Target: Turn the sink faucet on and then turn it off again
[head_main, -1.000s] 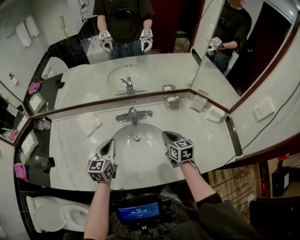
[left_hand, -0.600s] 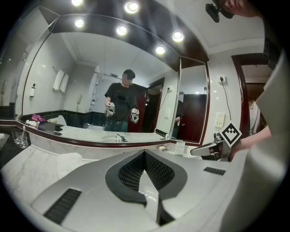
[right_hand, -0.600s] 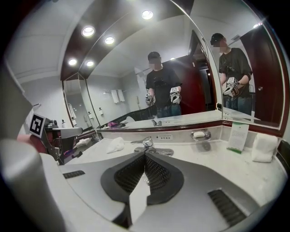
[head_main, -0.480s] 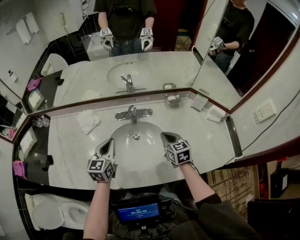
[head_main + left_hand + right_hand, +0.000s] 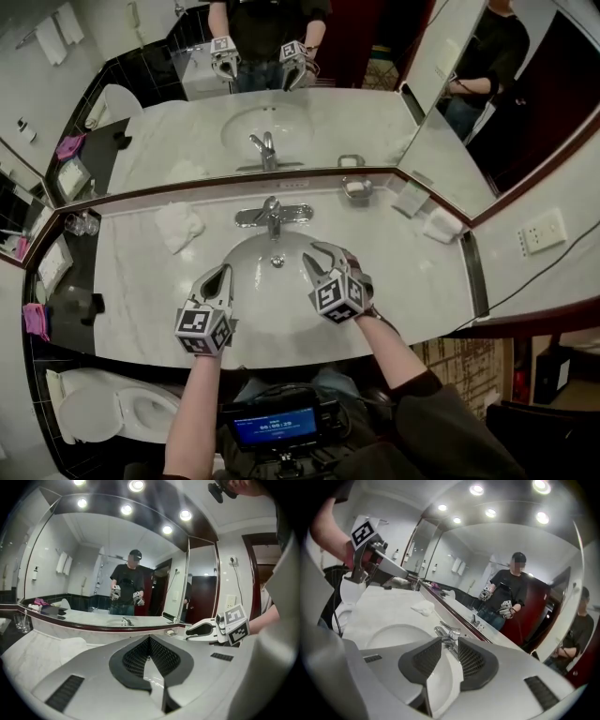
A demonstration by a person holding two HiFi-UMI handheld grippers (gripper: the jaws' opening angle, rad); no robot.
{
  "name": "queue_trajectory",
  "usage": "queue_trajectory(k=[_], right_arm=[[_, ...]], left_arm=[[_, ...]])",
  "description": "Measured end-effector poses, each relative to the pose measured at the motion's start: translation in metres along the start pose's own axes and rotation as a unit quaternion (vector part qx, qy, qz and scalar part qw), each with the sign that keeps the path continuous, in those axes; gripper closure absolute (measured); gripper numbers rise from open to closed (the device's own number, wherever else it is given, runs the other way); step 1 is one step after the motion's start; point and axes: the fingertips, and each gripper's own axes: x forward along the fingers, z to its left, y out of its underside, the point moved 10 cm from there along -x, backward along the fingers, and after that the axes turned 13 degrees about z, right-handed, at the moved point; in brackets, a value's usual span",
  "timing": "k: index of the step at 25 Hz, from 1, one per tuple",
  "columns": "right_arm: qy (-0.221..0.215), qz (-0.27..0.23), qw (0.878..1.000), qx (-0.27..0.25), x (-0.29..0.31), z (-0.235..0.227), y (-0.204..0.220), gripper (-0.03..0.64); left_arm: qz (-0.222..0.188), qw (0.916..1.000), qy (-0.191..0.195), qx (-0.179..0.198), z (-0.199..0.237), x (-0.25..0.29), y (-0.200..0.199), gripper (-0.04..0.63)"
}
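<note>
The chrome faucet (image 5: pixel 273 214) stands at the back of the white sink basin (image 5: pixel 246 251), its lever in the middle. No water shows. My right gripper (image 5: pixel 322 251) hovers over the basin's right side, short of the faucet and pointing at it. Its jaws have just been opening and stand apart with nothing between them. In the right gripper view the faucet (image 5: pixel 447 633) shows through the gap, beyond the right gripper (image 5: pixel 449 645). My left gripper (image 5: pixel 221 274) is shut and empty at the basin's front left. The left gripper (image 5: pixel 149 640) has its pads together.
A crumpled white cloth (image 5: pixel 178 226) lies left of the faucet. A soap dish (image 5: pixel 356 187) and a white box (image 5: pixel 441 225) sit at the back right, and glasses (image 5: pixel 80 223) at the far left. Mirrors rise behind the marble counter (image 5: pixel 422 281). A toilet (image 5: pixel 94 412) stands at the lower left.
My right gripper has moved left and forward over the basin toward the faucet, rolled about its axis, and opened its jaws. The left gripper has stayed put.
</note>
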Motion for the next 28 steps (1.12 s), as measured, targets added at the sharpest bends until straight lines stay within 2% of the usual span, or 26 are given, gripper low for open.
queue_trajectory(k=[4,6,8,10,19,28], right_arm=[[0.028,0.003,0.994,-0.107,0.027,0.001,-0.018,0.433],[0.039,0.006,0.987,-0.156,0.043,0.000,-0.027,0.394],[0.043,0.008,0.980,-0.196,0.062,-0.002,-0.035,0.394],[0.044,0.009,0.972,-0.230,0.083,-0.002,-0.044,0.343],[0.041,-0.006,0.941,-0.335,0.160,0.009,-0.068,0.338],[0.032,-0.008,0.904,-0.427,0.210,0.026,-0.065,0.339]], left_arm=[[0.001,1.0000,-0.007,-0.002,0.005,0.008,0.001,0.595],[0.002,1.0000,-0.006,-0.004,0.004,0.015,0.000,0.595],[0.002,1.0000,-0.006,-0.002,0.006,0.024,0.001,0.595],[0.004,0.9999,-0.010,0.002,0.011,0.034,0.004,0.595],[0.003,0.9999,-0.008,-0.011,0.024,0.069,0.019,0.595],[0.001,0.9989,-0.018,-0.044,0.038,0.085,0.038,0.595]])
